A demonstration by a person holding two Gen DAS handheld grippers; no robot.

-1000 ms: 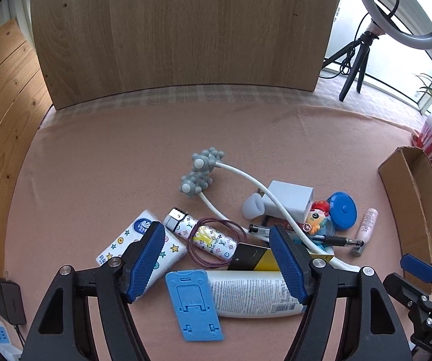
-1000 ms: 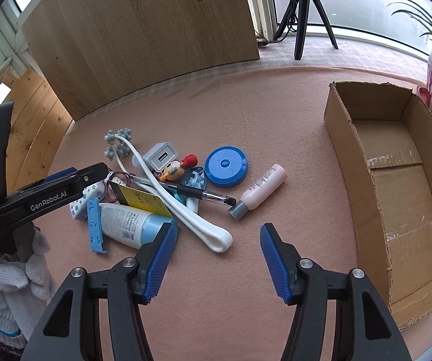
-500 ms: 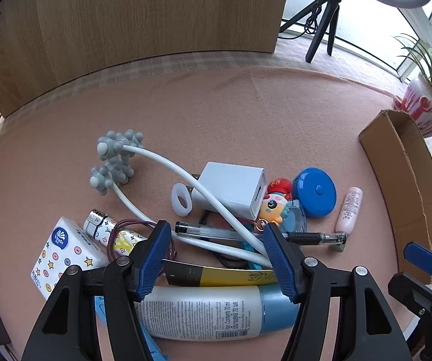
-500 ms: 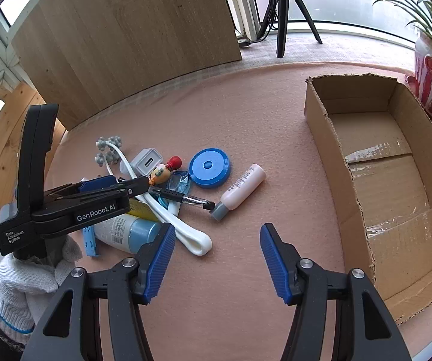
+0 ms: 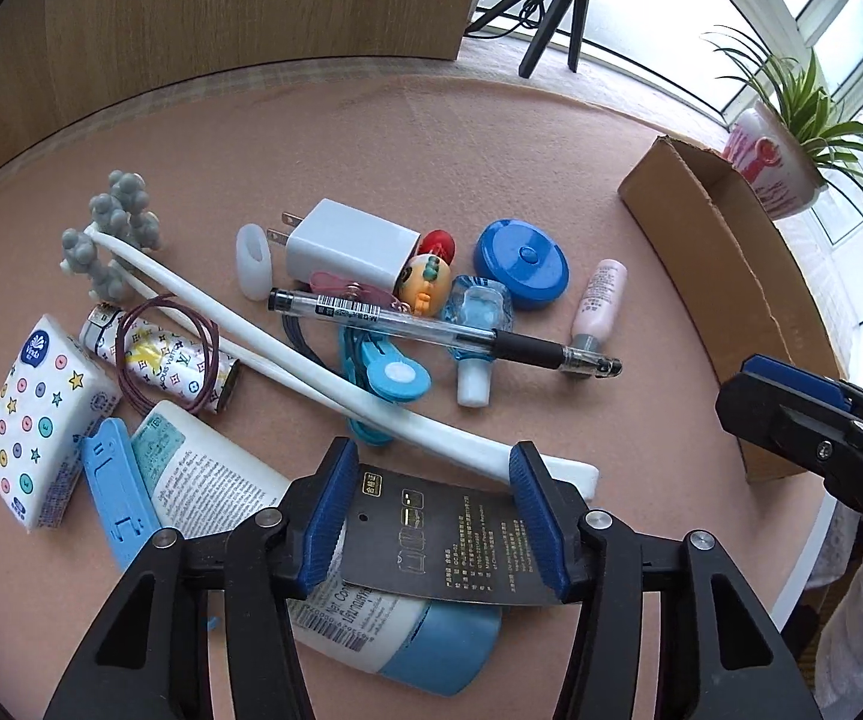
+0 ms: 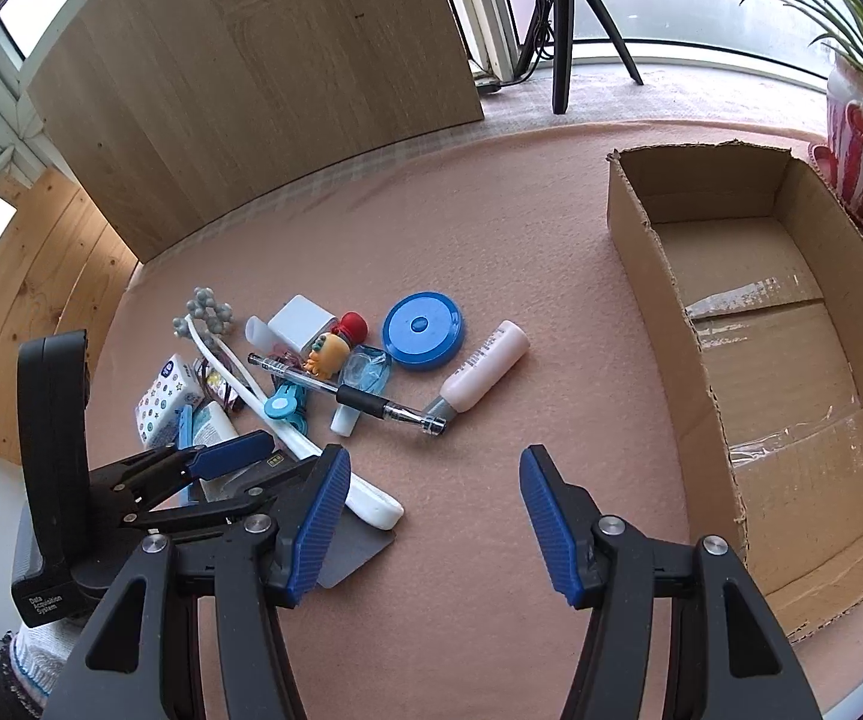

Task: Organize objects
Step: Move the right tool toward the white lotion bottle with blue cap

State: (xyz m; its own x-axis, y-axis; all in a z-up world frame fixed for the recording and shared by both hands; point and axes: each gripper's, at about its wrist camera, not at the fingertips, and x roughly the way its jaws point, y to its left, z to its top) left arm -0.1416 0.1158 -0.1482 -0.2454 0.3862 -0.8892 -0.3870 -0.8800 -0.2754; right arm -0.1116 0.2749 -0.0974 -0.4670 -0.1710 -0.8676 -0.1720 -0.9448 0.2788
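left tool (image 5: 431, 516): jaws closing, dark card (image 5: 449, 540) framed between them, contact with pads not clear | card: laid on tube (image 5: 335, 576) at pile's near edge, on worktop (image 5: 371, 138) | right tool (image 6: 434, 516): held open, nothing between | box (image 6: 659, 300): seen at right

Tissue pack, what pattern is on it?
White tissue pack with coloured stars and button-like dots, plus a blue logo; clearest in the left wrist view.

Lotion tube (image 5: 239, 480) half hidden under dark card (image 5: 443, 534), card print unreadable
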